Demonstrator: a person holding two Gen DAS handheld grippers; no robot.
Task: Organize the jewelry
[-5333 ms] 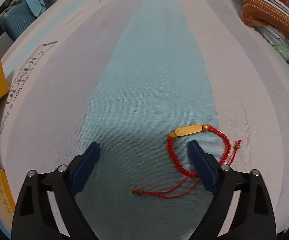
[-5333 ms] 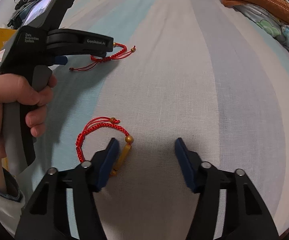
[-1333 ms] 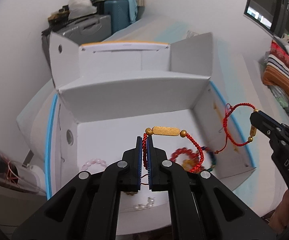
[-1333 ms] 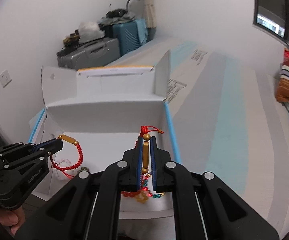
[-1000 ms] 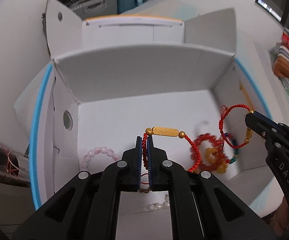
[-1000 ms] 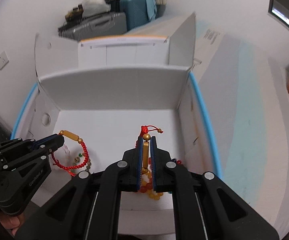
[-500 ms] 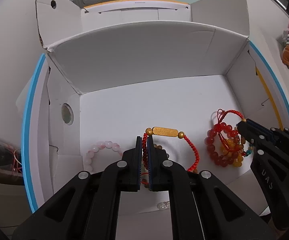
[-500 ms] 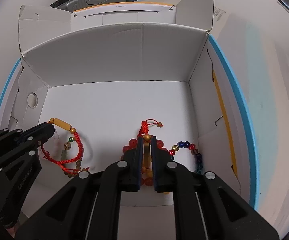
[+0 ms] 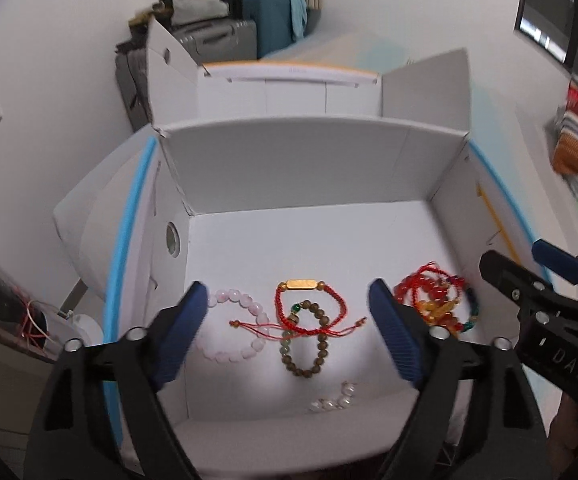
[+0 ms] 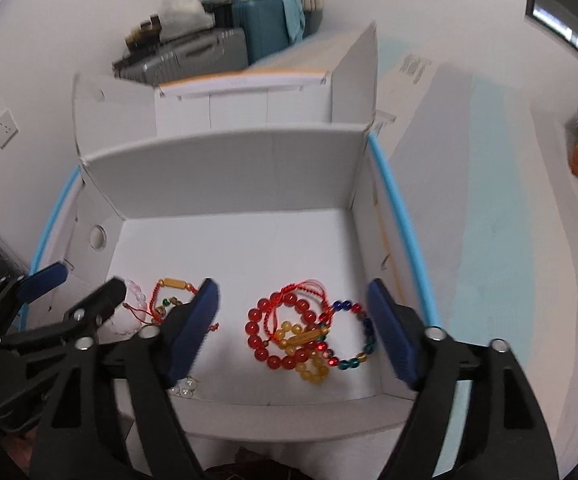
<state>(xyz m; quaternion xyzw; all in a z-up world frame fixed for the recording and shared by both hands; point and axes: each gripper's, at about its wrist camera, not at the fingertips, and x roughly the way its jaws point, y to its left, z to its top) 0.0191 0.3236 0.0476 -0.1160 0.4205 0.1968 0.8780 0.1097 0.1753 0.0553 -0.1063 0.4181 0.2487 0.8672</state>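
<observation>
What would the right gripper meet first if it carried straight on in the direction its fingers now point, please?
Probably the pile of bracelets: the open right gripper frames the large red bead bracelet and the red cord bracelet on it, lying on the white box floor. Depth is unclear.

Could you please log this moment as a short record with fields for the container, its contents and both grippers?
container: open white cardboard box, flaps up
left cluster: red cord bracelet with gold bar lying across a brown bead bracelet, with a pink bead bracelet beside them
right cluster: large red bead bracelet, yellow bead bracelet, multicoloured bead bracelet and a second red cord bracelet with gold bar, overlapping
near front wall: small white beads
left gripper: open, above box, holding nothing
right gripper: open, above box, holding nothing
</observation>
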